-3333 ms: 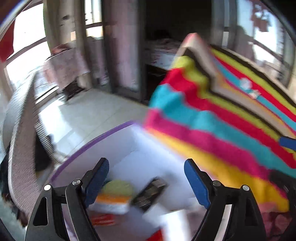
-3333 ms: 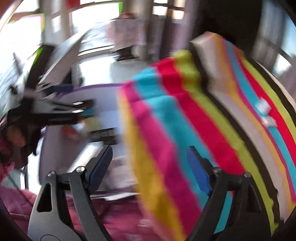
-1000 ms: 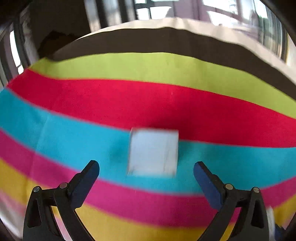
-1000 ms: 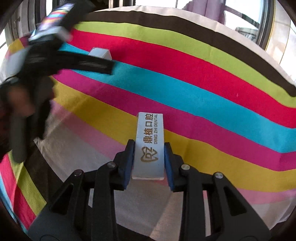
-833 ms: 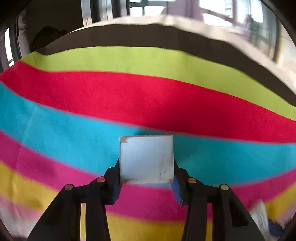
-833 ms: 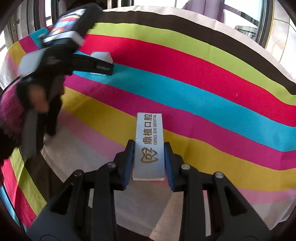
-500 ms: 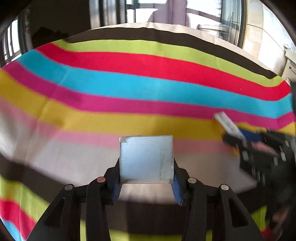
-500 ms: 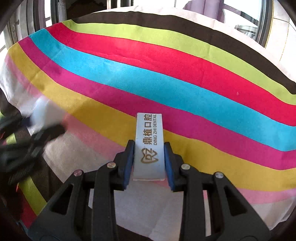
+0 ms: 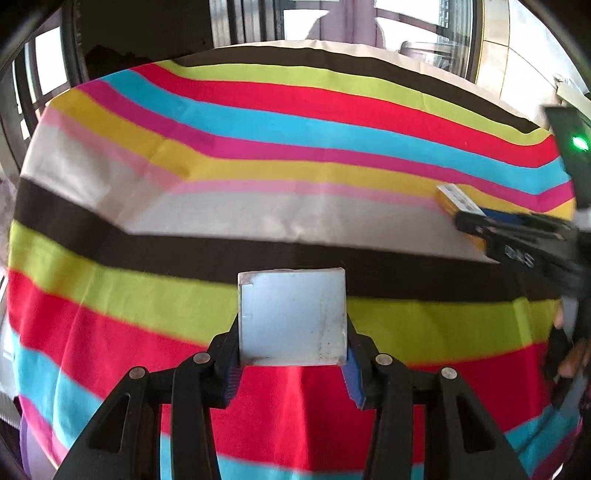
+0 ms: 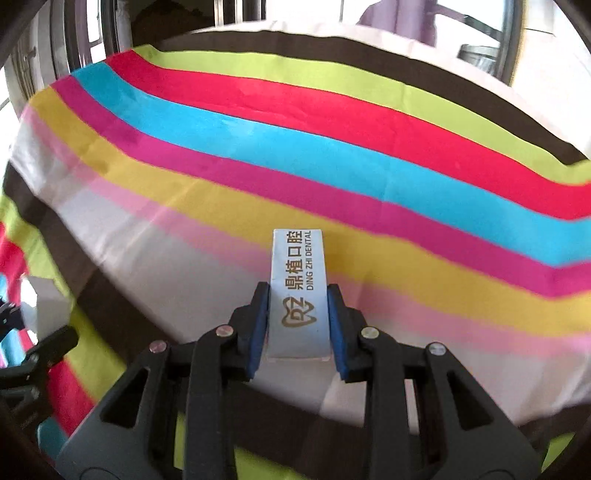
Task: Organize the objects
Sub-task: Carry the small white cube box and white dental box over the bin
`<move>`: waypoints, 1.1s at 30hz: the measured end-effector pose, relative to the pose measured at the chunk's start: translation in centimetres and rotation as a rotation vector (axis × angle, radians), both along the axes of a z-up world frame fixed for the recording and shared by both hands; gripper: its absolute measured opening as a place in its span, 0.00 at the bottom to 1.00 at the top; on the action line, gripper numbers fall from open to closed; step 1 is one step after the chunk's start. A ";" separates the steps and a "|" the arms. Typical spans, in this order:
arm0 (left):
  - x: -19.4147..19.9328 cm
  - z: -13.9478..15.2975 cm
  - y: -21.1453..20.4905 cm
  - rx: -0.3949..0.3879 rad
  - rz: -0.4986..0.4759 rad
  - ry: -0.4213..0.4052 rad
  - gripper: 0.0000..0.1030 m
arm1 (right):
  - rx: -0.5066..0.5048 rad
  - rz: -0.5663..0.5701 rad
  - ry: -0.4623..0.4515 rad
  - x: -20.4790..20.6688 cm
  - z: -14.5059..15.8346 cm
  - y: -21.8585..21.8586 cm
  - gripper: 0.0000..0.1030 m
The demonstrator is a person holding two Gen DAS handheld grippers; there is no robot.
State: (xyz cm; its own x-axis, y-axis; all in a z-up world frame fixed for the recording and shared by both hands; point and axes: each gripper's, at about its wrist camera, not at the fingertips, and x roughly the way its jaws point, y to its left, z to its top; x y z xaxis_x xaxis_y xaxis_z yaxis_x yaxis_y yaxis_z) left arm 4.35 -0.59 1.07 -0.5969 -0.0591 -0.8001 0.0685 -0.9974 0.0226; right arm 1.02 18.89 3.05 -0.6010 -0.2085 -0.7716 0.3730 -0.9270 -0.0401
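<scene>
My left gripper point(image 9: 291, 363) is shut on a pale blue square box point(image 9: 292, 316), held in front of the hanging side of the striped tablecloth point(image 9: 258, 147). My right gripper point(image 10: 298, 328) is shut on a narrow light blue box printed "DING ZHI DENTAL" point(image 10: 299, 291), held just above the white and yellow stripes of the cloth point(image 10: 258, 155). The right gripper with its box point(image 9: 461, 201) also shows at the right edge of the left wrist view. Part of the left gripper's black frame point(image 10: 33, 358) shows at the lower left of the right wrist view.
The striped cloth covers the table top and hangs over its near edge point(image 9: 258, 240). Windows and dark frames point(image 9: 240, 22) stand behind the table. A device with a green light point(image 9: 578, 142) sits at the far right.
The left gripper closed on the pale blue box and pulled back off the table, below its near edge. The right gripper has kept its hold on the dental box, almost still.
</scene>
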 end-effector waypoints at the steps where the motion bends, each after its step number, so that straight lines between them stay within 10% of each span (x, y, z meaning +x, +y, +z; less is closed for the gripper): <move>1: 0.7 0.0 -0.1 0.004 0.001 0.000 0.45 | -0.005 0.001 0.000 1.1 0.1 0.2 0.33; 33: 12.4 0.4 -2.9 0.034 0.030 0.017 0.45 | 0.087 0.206 0.078 16.1 3.3 -2.1 0.34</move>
